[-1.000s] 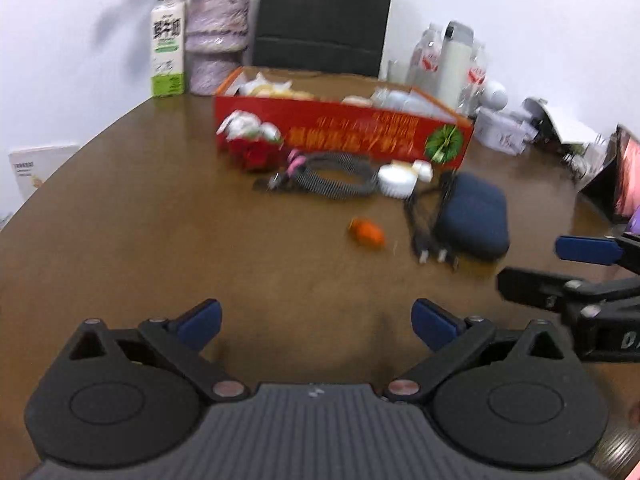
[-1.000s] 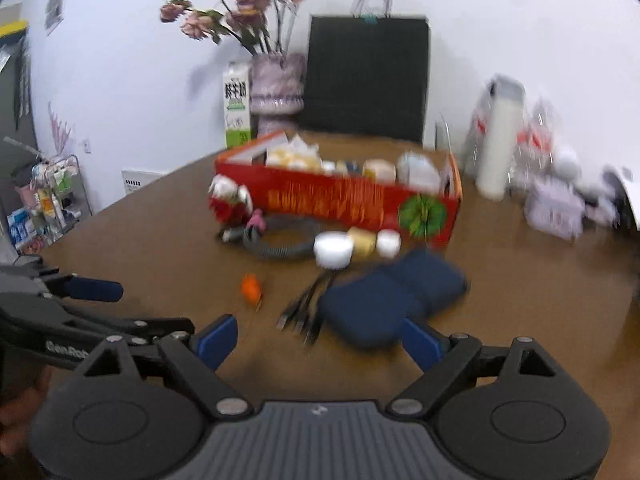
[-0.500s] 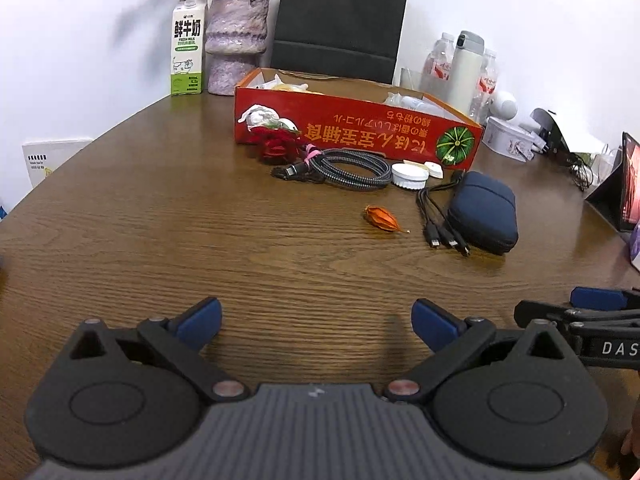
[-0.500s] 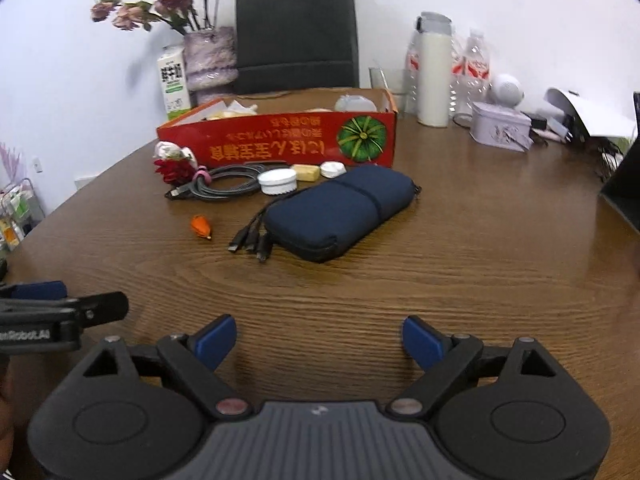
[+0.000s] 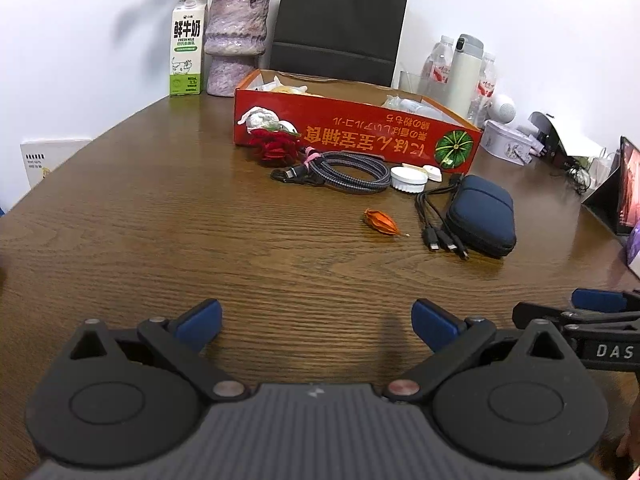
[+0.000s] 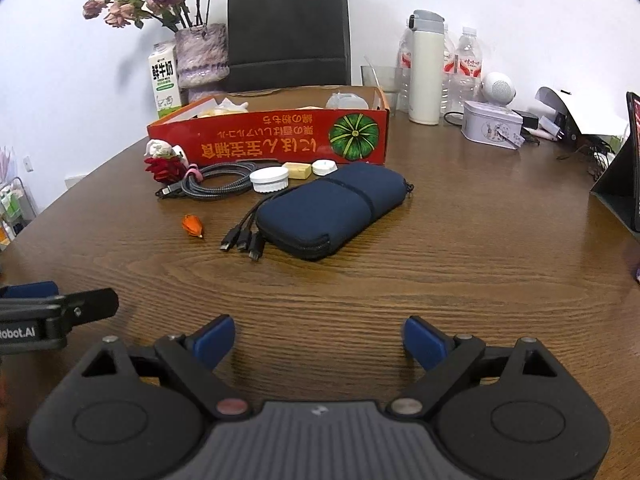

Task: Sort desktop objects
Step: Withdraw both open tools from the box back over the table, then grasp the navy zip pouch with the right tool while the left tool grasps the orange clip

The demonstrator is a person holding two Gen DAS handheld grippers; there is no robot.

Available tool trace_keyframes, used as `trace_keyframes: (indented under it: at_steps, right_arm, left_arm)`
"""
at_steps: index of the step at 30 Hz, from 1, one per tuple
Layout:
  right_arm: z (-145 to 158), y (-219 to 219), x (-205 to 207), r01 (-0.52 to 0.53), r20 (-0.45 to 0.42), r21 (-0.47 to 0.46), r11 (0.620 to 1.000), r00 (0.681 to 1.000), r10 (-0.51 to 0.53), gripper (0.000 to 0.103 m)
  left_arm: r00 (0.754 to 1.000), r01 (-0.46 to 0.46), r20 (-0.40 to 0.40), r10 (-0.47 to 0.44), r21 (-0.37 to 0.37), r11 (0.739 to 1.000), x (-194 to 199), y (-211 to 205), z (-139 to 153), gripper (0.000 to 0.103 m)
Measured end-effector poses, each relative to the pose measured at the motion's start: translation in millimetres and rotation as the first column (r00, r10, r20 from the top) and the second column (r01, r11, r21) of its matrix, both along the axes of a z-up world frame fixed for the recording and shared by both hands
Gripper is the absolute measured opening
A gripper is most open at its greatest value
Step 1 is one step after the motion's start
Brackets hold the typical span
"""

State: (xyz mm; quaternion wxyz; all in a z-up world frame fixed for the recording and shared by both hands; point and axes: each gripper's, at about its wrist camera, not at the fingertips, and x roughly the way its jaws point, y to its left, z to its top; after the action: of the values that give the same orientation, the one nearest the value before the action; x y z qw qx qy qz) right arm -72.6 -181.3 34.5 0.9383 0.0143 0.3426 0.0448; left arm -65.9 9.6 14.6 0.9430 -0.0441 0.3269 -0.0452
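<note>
Red box (image 6: pixel 280 140) at twelve o'clock — orange lettering, green striped pumpkin emblem. Navy pouch (image 6: pixel 332 208). Grey-black braided cable (image 6: pixel 218 182). Orange pod (image 6: pixel 192 225) at ten o'clock. Red knitted flower (image 6: pixel 164 168). White round lid (image 6: pixel 269 179). Table (image 6: pixel 460 240) — brown woodgrain.

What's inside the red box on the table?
Over the rim of the red box, crumpled white wrapping shows at its left end and a pale rounded packet at its right. The front wall hides the floor and anything lower.
</note>
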Motion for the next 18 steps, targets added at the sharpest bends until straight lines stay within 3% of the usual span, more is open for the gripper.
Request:
trace_keyframes:
  at_steps: [9, 18]
  right_arm:
    - [15, 10, 7, -0.047, 0.062, -0.017, 0.999, 0.997, 0.048, 0.092]
    - [30, 0, 45, -0.001, 0.111, 0.015, 1.000, 0.994, -0.001, 0.091]
  left_arm:
    - [0.993, 0.042, 0.105, -0.055, 0.119, 0.992, 14, -8, 18, 0.103]
    - [0.978, 0.195, 0.037, -0.205, 0.189, 0.962, 57, -34, 18, 0.093]
